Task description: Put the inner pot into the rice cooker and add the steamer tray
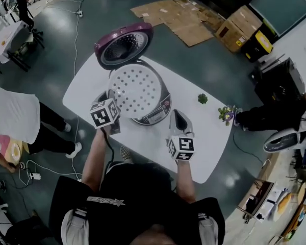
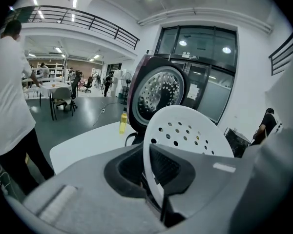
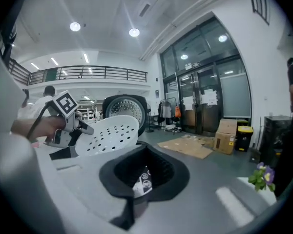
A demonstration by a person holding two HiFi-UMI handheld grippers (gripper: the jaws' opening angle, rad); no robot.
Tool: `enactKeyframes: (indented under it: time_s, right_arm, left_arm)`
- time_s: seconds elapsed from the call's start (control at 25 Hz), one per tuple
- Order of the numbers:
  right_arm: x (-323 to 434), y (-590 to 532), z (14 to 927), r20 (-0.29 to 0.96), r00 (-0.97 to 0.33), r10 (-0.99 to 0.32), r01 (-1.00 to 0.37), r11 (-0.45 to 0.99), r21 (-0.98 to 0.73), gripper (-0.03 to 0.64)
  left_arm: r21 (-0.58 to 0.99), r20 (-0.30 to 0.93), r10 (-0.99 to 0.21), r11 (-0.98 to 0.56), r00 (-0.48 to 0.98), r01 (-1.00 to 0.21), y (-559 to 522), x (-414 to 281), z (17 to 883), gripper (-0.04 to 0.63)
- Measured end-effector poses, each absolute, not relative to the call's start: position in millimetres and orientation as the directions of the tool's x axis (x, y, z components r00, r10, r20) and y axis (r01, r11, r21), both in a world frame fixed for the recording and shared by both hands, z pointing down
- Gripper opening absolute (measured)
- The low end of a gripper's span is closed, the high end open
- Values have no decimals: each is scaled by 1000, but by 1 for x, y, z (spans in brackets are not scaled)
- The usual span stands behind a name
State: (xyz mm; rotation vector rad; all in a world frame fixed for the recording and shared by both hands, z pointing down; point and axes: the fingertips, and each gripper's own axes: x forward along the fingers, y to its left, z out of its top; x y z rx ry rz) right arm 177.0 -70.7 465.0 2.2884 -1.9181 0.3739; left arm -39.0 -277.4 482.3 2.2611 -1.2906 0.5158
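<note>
While the left hand-held gripper is clamped on the near-left rim of the white steamer tray, that perforated tray hangs tilted over the open mouth of the rice cooker on the white counter. In the left gripper view the rim is pinched edge-on between the jaws, and the cooker's purple lid stands open behind it. Can't tell if the tray's far edge touches the cooker or is just above it. The inner pot is hidden under the tray in the head view, so no call on that one. The right hand-held gripper is closed tight with nothing in it, over the counter just right of the cooker's front panel. Also on the counter are a little green plant and, at the right edge, a bunch of purple flowers, both well apart from the cooker.
</note>
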Motion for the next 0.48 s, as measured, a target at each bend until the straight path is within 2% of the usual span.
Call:
enactKeyframes:
  time_s: [0.48]
  right_arm:
    - [214, -79, 489, 321, 229, -919, -959, -270, -89, 5]
  left_arm:
    - [174, 612, -651, -442, 449, -880, -314, -1, 515, 25]
